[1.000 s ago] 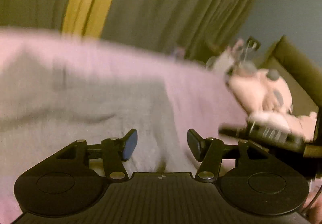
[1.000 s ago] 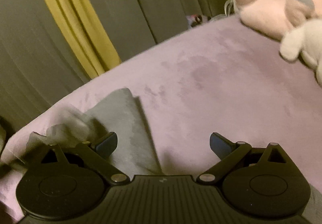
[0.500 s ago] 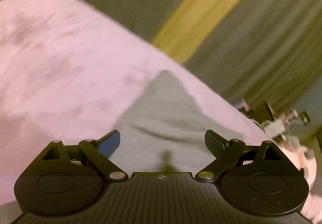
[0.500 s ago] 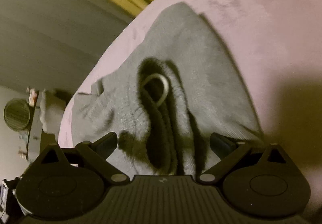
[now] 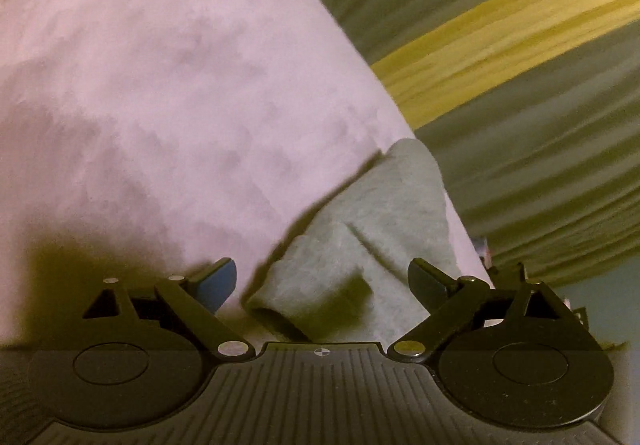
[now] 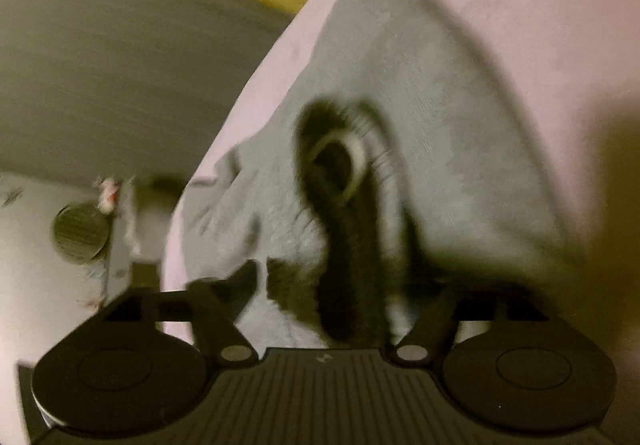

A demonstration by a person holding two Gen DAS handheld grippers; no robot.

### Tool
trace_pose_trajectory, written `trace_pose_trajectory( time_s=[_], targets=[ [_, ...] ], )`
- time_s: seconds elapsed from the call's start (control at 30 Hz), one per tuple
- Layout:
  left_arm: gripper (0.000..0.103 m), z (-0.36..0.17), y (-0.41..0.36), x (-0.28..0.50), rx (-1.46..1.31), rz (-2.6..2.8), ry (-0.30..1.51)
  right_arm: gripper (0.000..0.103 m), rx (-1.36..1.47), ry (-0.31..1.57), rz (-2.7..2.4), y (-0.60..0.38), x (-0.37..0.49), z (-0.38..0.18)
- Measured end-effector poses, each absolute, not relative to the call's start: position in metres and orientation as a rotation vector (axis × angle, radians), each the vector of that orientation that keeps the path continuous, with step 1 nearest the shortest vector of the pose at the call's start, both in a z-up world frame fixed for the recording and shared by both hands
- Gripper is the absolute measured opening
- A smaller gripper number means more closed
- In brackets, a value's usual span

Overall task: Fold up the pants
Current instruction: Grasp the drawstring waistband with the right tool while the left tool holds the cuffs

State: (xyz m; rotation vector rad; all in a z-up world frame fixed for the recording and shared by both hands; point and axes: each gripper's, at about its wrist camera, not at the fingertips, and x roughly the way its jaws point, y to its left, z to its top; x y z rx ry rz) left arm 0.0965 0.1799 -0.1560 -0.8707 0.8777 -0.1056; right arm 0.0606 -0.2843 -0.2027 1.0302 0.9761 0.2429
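Grey pants (image 5: 372,229) lie crumpled on a pink bed cover (image 5: 160,105) near its edge. In the left wrist view a leg cuff opening (image 5: 276,319) lies between the fingers of my left gripper (image 5: 324,279), which is open just above it. In the right wrist view the pants' waistband (image 6: 360,181) with a pale drawstring loop (image 6: 352,161) gapes open. My right gripper (image 6: 344,285) is open, its fingers straddling the dark waist opening. The view is blurred.
Olive curtains with a yellow stripe (image 5: 500,45) hang beyond the bed's edge. In the right wrist view the floor beside the bed holds a round dark object (image 6: 80,233) and small clutter (image 6: 108,193).
Both grippers have swung down and closed in on the pants. The left now hovers at a leg cuff; the right has moved nearer the waistband. The plush toys are out of view.
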Motion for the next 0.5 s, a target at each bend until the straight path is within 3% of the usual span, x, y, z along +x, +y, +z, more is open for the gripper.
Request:
trace_pose_trajectory(
  time_s=[0.07, 0.13, 0.4, 0.47, 0.5],
  targets=[
    [0.096, -0.158, 0.182, 0.098, -0.891, -0.092, 0.887, 0.086, 0.969, 0.989, 0.22, -0.271, 0.072, -0.198],
    [0.097, -0.161, 0.185, 0.098, -0.917, -0.077, 0.901, 0.042, 0.869, 0.985, 0.191, -0.263, 0.077, -0.187],
    [0.097, -0.167, 0.199, 0.092, -1.017, -0.056, 0.917, 0.038, 0.91, 0.68, 0.235, -0.288, 0.064, -0.099],
    [0.097, -0.166, 0.198, 0.093, -1.014, -0.059, 0.917, 0.041, 0.934, 0.662, 0.251, -0.304, 0.065, -0.098],
    [0.097, -0.167, 0.198, 0.094, -1.01, -0.06, 0.92, 0.052, 0.927, 0.679, 0.232, -0.311, 0.066, -0.102]
  ],
)
